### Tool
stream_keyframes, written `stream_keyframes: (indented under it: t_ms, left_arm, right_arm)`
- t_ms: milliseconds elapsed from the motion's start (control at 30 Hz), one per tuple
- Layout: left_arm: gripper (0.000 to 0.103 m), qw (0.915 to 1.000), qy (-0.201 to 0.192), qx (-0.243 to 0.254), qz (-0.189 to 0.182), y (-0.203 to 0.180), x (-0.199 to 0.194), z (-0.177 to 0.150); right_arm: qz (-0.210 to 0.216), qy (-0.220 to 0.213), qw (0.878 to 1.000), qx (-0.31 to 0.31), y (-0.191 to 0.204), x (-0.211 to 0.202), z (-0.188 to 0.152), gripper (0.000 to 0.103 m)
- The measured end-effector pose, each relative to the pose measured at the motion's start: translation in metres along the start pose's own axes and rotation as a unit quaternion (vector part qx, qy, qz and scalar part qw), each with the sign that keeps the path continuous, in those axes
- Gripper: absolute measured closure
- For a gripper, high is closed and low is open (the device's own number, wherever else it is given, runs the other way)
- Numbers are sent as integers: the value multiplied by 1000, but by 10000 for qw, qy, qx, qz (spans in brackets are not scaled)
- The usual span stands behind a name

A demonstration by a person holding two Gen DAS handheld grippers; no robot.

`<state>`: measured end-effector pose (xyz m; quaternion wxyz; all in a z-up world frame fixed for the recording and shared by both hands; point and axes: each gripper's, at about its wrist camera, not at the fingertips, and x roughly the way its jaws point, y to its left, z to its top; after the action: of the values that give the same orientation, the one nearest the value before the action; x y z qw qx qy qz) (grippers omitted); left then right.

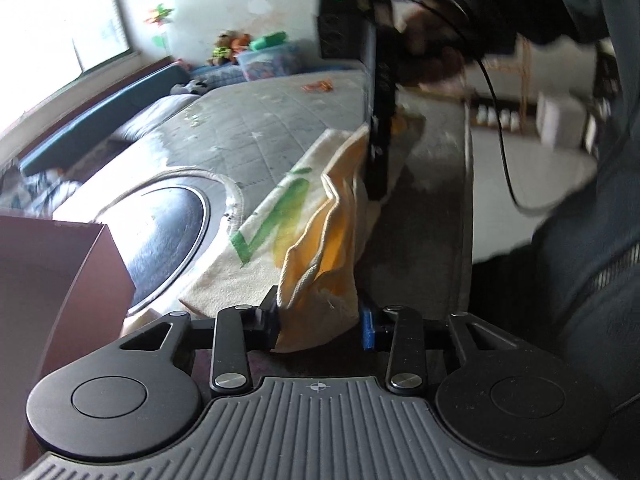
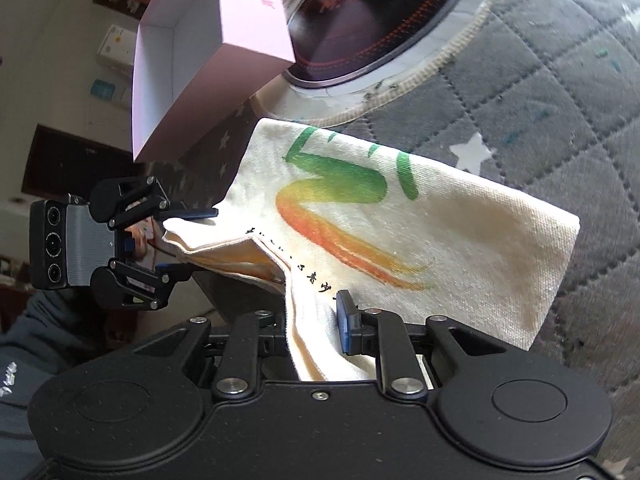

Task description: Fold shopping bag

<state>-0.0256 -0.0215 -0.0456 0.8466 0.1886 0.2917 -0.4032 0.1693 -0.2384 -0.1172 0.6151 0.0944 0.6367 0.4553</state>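
Observation:
A cream canvas shopping bag [image 2: 440,240] with a green and orange print lies on the quilted grey table cover [image 2: 540,100], and its near edge is lifted and bunched. My right gripper [image 2: 312,328] is shut on a fold of that edge. My left gripper [image 2: 196,240] grips the bag's corner out past the table's edge. In the left wrist view that corner of the bag [image 1: 272,224] fills the gap in my left gripper [image 1: 320,324]. There a hand holds my right gripper [image 1: 378,184], blurred, pointing down onto the far end of the raised edge.
An open pink box [image 2: 224,40] stands beside the bag and shows as a dark red box [image 1: 52,272] at the left. A round black glass plate [image 2: 380,20] is set into the table. The table's edge [image 1: 466,200] runs along the right. A dark sleeve [image 1: 580,260] is close by.

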Motion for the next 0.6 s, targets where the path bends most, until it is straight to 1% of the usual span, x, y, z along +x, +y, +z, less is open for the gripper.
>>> stream_keyframes:
  t_ms: [67, 100, 167, 300, 367, 400, 433, 467, 567, 600]
  left_arm:
    - [68, 9986, 36, -505, -161, 9, 2, 0]
    - [68, 9956, 80, -892, -259, 16, 4, -1]
    - [68, 9887, 211, -1435, -371, 27, 8, -1]
    - [68, 9778, 404, -2008, -445, 36, 13, 2]
    - [69, 9698, 529, -2335, -461, 41, 17, 0]
    - [69, 9674, 555, -2424, -476, 44, 17, 0]
    - [69, 9624, 588, -2604, -505, 47, 19, -2]
    - [69, 9597, 598, -2697, -523, 50, 19, -3]
    - [70, 9496, 657, -3010, -574, 57, 21, -6]
    - [70, 9470, 676, -3085, -588, 60, 21, -6]
  right_arm:
    - [26, -19, 10000, 44, -2, 0, -1, 82]
    - [39, -30, 10000, 68, -3, -1, -1, 82]
    - [69, -54, 9999, 133, -5, -1, -1, 82]
    - [91, -99, 9996, 242, -8, -1, -2, 82]
    - [38, -126, 9997, 227, -6, -1, -2, 82]
    - [-18, -148, 9997, 196, -4, -1, -3, 82]
    - [-61, -168, 9997, 175, -2, -1, -4, 82]
    - [-81, -183, 9997, 172, -1, -1, -4, 82]
    - [-127, -234, 9995, 163, 1, -1, -6, 79]
    - [-176, -272, 9994, 122, 2, -3, -6, 76]
